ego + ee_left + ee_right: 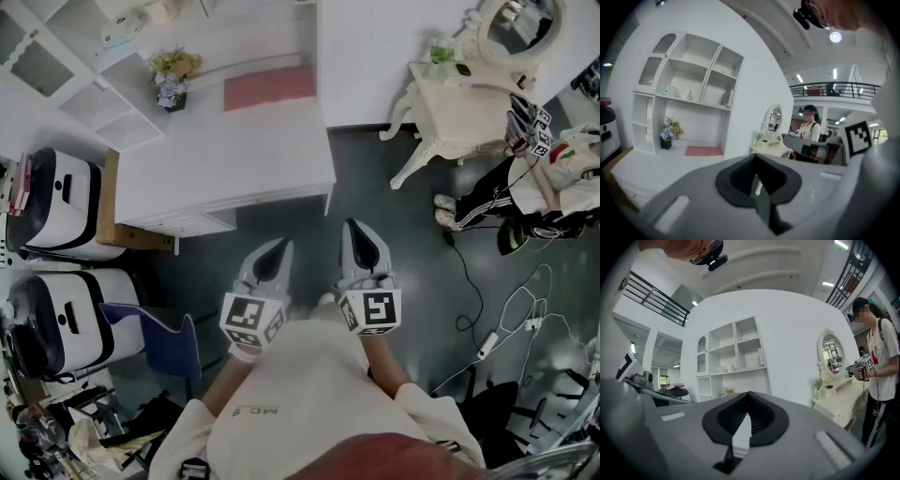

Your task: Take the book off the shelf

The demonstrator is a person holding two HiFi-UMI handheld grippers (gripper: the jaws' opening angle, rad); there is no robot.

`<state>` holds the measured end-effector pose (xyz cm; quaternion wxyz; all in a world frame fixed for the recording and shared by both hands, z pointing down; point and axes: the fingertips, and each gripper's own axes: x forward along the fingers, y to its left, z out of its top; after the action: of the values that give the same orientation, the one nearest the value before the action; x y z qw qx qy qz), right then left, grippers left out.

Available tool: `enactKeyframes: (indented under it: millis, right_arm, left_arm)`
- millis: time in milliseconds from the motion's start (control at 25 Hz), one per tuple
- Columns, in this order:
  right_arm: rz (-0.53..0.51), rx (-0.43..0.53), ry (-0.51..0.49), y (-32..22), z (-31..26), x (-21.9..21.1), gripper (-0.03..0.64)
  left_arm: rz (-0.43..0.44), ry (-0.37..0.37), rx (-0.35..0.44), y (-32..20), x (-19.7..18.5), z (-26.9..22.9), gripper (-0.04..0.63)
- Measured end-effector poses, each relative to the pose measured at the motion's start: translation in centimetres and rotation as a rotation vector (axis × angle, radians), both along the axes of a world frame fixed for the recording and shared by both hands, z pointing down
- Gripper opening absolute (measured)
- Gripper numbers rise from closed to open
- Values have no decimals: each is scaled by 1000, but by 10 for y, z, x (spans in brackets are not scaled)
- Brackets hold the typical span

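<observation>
Grey jaws are sitting pressed together and empty on both the left gripper (279,251) and the right gripper (358,239), close to the body; arriving like that, they are likely risking knocking the book (761,356) over; it is standing upright, slim and pale, in the white shelf's (733,350) upper right compartment, around eleven o'clock, well apart.

Book (727,98) in right shelf (693,70) compartment, above desk (670,161).
</observation>
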<state>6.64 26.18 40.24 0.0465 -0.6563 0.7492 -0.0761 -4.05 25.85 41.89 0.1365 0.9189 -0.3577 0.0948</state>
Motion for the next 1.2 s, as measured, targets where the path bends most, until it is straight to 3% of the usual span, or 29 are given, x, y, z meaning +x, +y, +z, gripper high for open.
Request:
enactKeyframes:
  millis: [320,480,920,1200]
  right_arm:
    - [-35,15,43,-3,-10,-24,-2]
    - [-56,36,-8,-20,-17,-57,-3]
    - [3,20,51,-72,-15,-139,2]
    - [43,31,94,-104,-21,-157,2]
  left_arm:
    - [26,13,61,-6,3,-15,2]
    - [-9,28,53,-22,-39,-16,2]
    - [-33,88,61,-78,-151,-21,2]
    - [14,95,38,-113,-169,-12,2]
